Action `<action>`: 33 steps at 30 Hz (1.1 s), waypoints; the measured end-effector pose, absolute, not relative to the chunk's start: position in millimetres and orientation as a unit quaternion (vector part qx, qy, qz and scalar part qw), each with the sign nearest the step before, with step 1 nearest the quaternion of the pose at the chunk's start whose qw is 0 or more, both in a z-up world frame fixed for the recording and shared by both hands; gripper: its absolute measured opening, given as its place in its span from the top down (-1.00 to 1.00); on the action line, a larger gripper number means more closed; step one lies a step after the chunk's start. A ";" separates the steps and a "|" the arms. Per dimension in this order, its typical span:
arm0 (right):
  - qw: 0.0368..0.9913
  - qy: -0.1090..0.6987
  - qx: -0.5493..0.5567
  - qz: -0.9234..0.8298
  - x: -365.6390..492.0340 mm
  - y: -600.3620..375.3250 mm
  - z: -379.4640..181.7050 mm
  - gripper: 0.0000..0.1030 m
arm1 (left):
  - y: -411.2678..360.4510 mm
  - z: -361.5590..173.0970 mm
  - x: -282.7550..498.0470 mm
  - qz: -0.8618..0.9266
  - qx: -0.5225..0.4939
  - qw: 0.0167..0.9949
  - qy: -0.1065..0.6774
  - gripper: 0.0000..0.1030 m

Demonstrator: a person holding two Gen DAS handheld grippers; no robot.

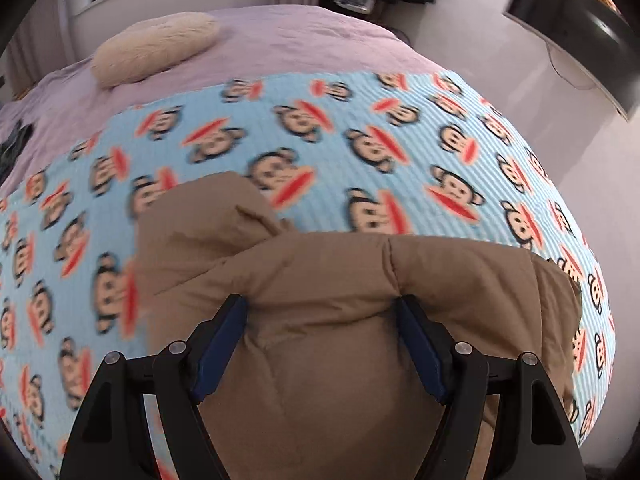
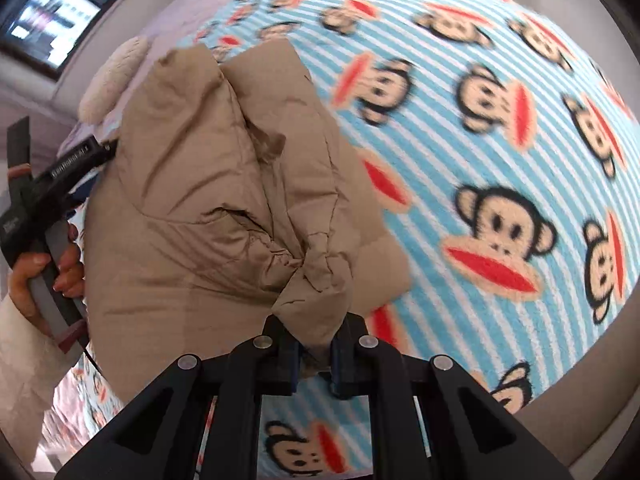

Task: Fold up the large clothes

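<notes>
I've got the right gripper (image 2: pixel 314 354) clamped on a bunched jacket (image 2: pixel 224 184) cuff, left gripper (image 1: pixel 322 320) spread wide around a thick fold; folding partway, final folds remain.

The left gripper (image 1: pixel 322 308) points steeply down with jaws wide around padded fabric; the right gripper (image 2: pixel 314 350) is clamped tight on a bunched fold.

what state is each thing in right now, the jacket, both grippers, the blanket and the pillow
tan puffer jacket: bunched and partly folded on the blanket, gripped at both sides
right gripper: shut on a gathered bit of the jacket
left gripper: jaws wide, shut on a thick fold of the jacket
monkey-print blanket: spread flat over the bed
cream pillow: lying on the lilac sheet, untouched
</notes>
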State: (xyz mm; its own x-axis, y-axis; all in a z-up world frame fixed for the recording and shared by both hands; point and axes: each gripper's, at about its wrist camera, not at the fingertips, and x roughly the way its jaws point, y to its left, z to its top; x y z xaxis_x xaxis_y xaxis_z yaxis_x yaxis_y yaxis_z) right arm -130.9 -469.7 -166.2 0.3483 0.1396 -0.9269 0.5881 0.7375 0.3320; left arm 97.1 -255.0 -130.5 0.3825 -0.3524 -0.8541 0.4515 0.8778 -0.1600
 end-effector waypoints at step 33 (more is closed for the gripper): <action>0.799 0.530 0.256 -0.121 -12.6 -506.7 -157.0 0.53 | -275.3 -120.4 87.0 -0.228 0.084 0.833 0.496 -0.50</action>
